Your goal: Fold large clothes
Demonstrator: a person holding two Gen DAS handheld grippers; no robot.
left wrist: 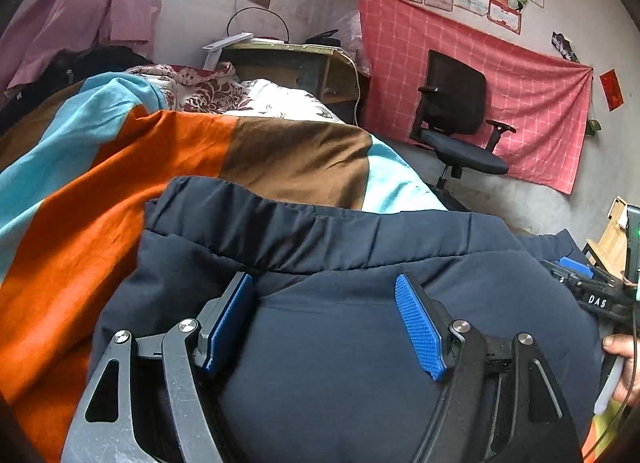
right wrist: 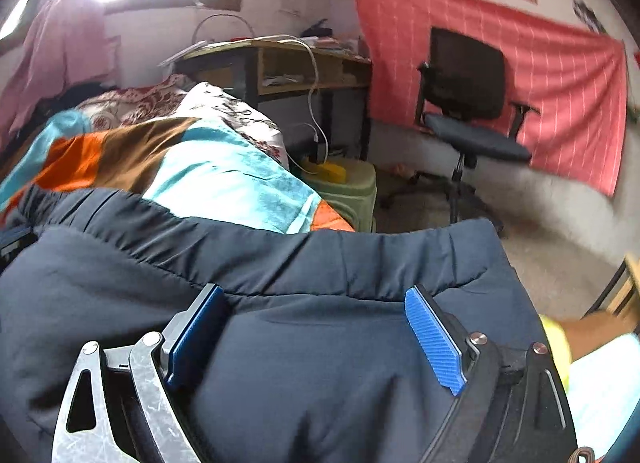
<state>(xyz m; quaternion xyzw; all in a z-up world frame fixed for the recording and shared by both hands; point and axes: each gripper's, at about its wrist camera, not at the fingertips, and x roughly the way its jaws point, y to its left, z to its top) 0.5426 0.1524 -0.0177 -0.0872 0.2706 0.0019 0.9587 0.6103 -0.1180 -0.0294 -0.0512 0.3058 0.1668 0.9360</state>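
The dark navy padded trousers with a gathered elastic waistband (left wrist: 340,323) lie on the bed over the orange, brown and turquoise colour-block bedspread (left wrist: 120,191), waistband away from the cameras and running across both views. The left tongs (left wrist: 326,327) hover low over the cloth just below the waistband with their blue ribbed pads well apart and nothing between them but the flat surface of the fabric. The right tongs (right wrist: 316,337) are placed the same way further along the same waistband (right wrist: 280,255), also spread wide and gripping nothing. In the left view the right tongs show at the far right edge, near the trousers' outer side.

Judging by this, the fold is at an early stage: the garment appears laid out with its top edge roughly straight, though the waistband is puckered and the padding bulges. Whether the legs are already doubled cannot be told, since the lower part lies under the cameras. What seems left is to take hold of the cloth, bring one part over the other and flatten the bundle.

A black mesh office chair (left wrist: 460,119) stands by the pink checked wall cloth (left wrist: 500,75), well apart from the bed
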